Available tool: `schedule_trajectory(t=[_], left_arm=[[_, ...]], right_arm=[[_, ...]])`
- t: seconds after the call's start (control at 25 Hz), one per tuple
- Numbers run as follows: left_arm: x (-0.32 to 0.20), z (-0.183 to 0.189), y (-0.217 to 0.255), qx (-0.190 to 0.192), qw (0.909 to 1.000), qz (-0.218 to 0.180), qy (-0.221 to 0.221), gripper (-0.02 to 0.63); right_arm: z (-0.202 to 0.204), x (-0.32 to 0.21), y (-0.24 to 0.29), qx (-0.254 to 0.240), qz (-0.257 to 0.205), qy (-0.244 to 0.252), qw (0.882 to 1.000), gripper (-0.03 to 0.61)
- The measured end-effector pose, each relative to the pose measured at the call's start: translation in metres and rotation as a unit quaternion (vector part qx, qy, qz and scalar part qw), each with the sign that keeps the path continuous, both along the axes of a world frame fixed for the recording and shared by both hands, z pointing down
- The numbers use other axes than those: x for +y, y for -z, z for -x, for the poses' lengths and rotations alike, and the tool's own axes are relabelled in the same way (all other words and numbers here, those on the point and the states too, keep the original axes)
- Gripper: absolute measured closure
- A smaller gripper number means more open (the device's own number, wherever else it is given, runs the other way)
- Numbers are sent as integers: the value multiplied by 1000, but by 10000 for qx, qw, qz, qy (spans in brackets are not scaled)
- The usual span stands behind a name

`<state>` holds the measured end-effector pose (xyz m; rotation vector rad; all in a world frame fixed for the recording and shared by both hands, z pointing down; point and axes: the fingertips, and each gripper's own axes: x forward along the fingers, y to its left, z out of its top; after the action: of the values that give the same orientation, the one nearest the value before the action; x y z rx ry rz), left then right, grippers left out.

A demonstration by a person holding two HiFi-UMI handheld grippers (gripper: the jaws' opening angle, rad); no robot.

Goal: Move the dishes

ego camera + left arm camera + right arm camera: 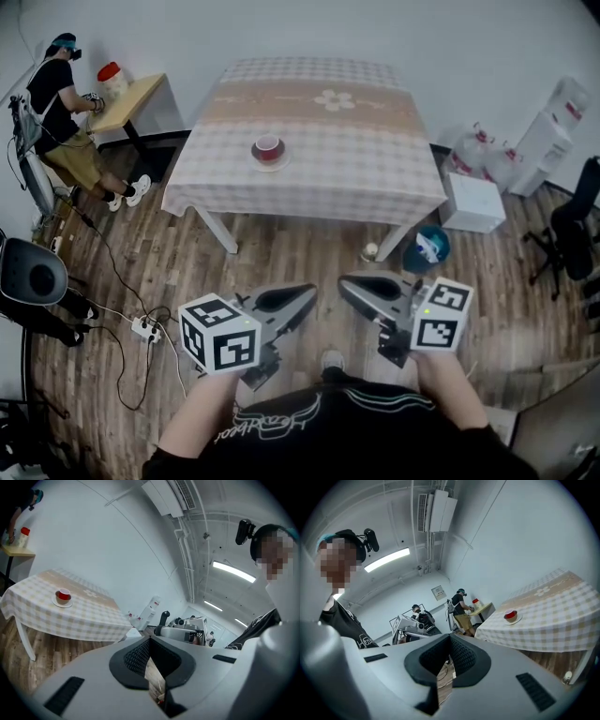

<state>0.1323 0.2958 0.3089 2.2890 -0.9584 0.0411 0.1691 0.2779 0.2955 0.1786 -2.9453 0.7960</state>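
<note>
A red cup on a white saucer [268, 149] stands near the middle of a table with a checked cloth [328, 183]. The cup also shows in the left gripper view [63, 596] and in the right gripper view [510, 616]. Both grippers hang low over the wooden floor, well short of the table's front edge. My left gripper [310, 292] is shut with nothing in it, its pads meeting at the tip [150, 640]. My right gripper [343, 283] is shut and empty too [450, 637]. The two tips point towards each other, a short gap apart.
A person [64, 103] stands at a small wooden table at the back left. A white box [473, 202], water jugs and a blue bin [427, 249] sit right of the table. A power strip with cables [145, 328] lies on the floor at left. A black chair [574, 234] stands far right.
</note>
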Motion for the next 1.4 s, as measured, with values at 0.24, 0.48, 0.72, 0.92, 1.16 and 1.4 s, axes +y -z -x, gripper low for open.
schedule_trajectory(t=[0.24, 0.48, 0.72, 0.92, 1.16, 1.4], left_arm=[[-66, -27, -4, -58, 9998, 154, 90, 618], [-105, -51, 1, -190, 9997, 125, 75, 618], [-116, -44, 10, -325, 9994, -12, 127, 620], [-123, -30, 10, -389, 9991, -84, 160, 620], [-150, 11, 4, -220, 9997, -109, 86, 620], [-202, 47, -2, -143, 9999, -66, -27, 620]], right_arm=[[-29, -63, 5, -59, -9, 42, 10000, 568], [-45, -100, 11, -131, -125, 275, 9995, 568], [-41, -117, 25, -296, -281, 327, 9986, 568], [-23, -123, 23, -260, -287, 396, 9985, 568], [18, -149, 11, 21, -377, 360, 9986, 568], [48, -199, 8, 103, -301, 168, 9994, 568]])
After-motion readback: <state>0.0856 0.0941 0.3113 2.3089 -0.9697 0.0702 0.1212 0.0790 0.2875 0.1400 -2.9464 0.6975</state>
